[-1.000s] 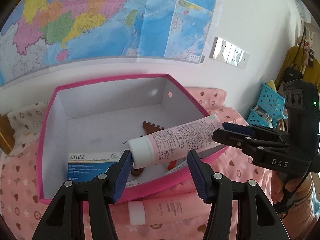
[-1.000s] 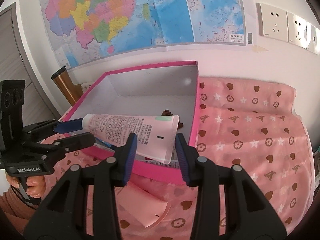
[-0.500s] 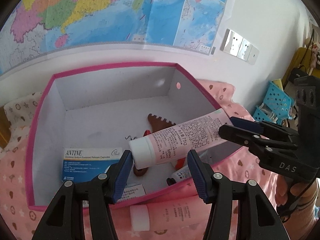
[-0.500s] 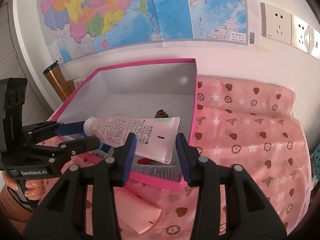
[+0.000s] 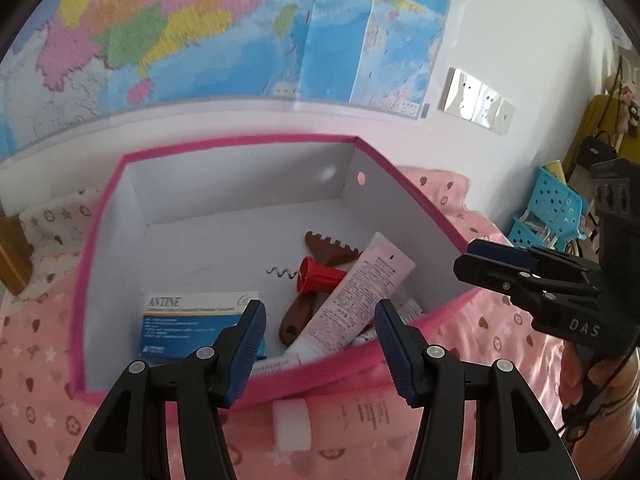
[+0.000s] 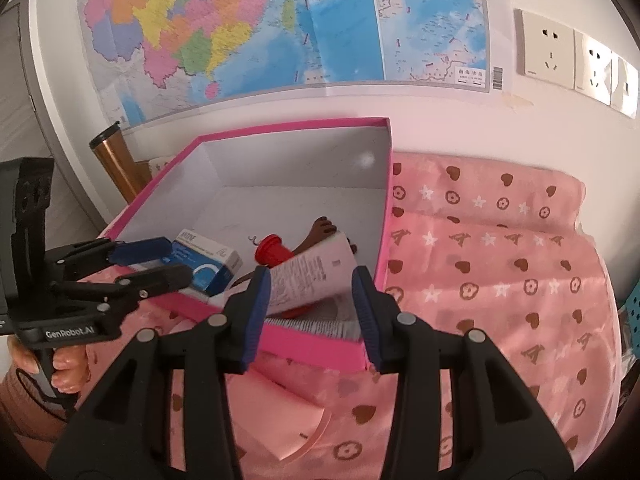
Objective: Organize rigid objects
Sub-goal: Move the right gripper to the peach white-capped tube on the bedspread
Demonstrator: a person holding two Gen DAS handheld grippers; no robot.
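Note:
A pink tube [image 5: 352, 300] lies loose inside the pink-rimmed box [image 5: 248, 140], cap end down against the near wall; it also shows in the right wrist view [image 6: 310, 280]. My left gripper [image 5: 318, 344] is open and empty above the box's near edge. My right gripper [image 6: 312, 308] is open, its jaws either side of the tube's flat end without gripping it. In the box lie a blue-and-white ANTINE carton [image 5: 192, 320], a red corkscrew [image 5: 316, 276] and a brown comb-like tool [image 5: 324, 246]. A second pink tube [image 5: 340, 420] lies on the cloth in front of the box.
A pink patterned cloth [image 6: 500, 264] covers the surface. A copper tumbler [image 6: 116, 160] stands left of the box. Blue plastic baskets [image 5: 548, 212] sit at the far right. A map and wall sockets [image 6: 560, 60] are behind.
The tube was held between both grippers above the box. Both have opened and it has dropped into the box, onto the corkscrew and brown tool.

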